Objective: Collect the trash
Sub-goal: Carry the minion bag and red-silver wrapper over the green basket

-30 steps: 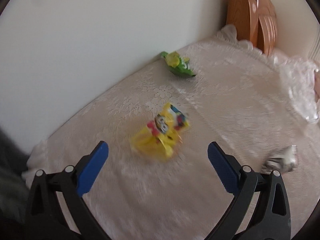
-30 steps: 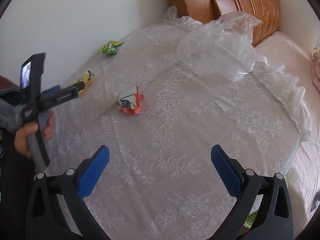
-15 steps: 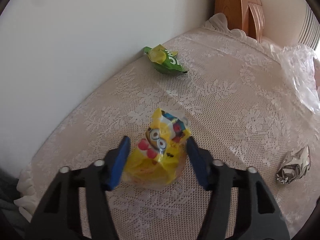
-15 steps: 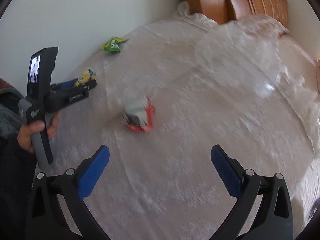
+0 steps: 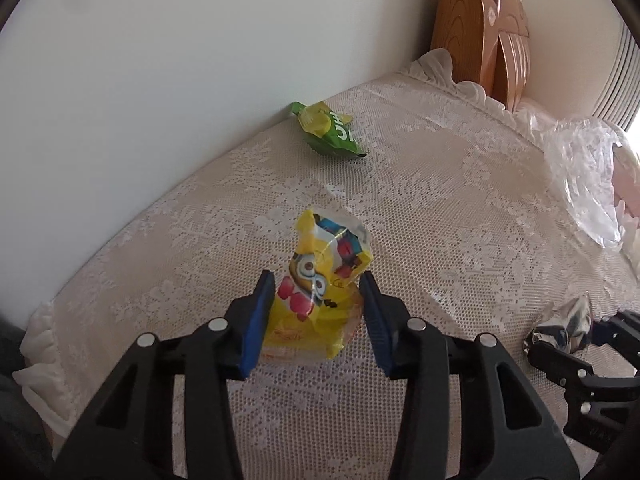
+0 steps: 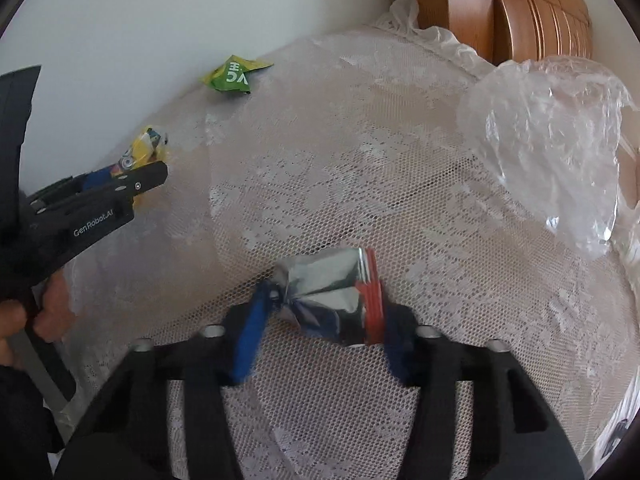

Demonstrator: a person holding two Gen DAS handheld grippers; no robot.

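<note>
The left hand-held gripper (image 5: pixel 318 314) points down at a bed (image 5: pixel 440 208) covered in white lace. Its blue pads have just been closing, and they now press on both sides of a crumpled yellow wrapper (image 5: pixel 320 280) printed with a cartoon character. The wrapper rests on the lace, squeezed between the pads.

The right hand-held gripper (image 6: pixel 320 320) also points down at the bed. Its jaws have just been closing too, and they now clamp a crushed silver wrapper (image 6: pixel 328 292) with a red edge (the pads look blurred). The silver wrapper lies on the lace near the bed's near side, well to the right of the yellow one.

Beyond the yellow wrapper, a green wrapper (image 5: pixel 330 134) lies on the lace, just beside a white wall (image 5: pixel 160 80). A large clear plastic bag (image 6: pixel 552 152) sits at the right of the bed. A wooden headboard (image 6: pixel 520 12) stands at the far end. In the right wrist view, a person's hand (image 6: pixel 36 316) grips the left tool's handle at the left edge.
</note>
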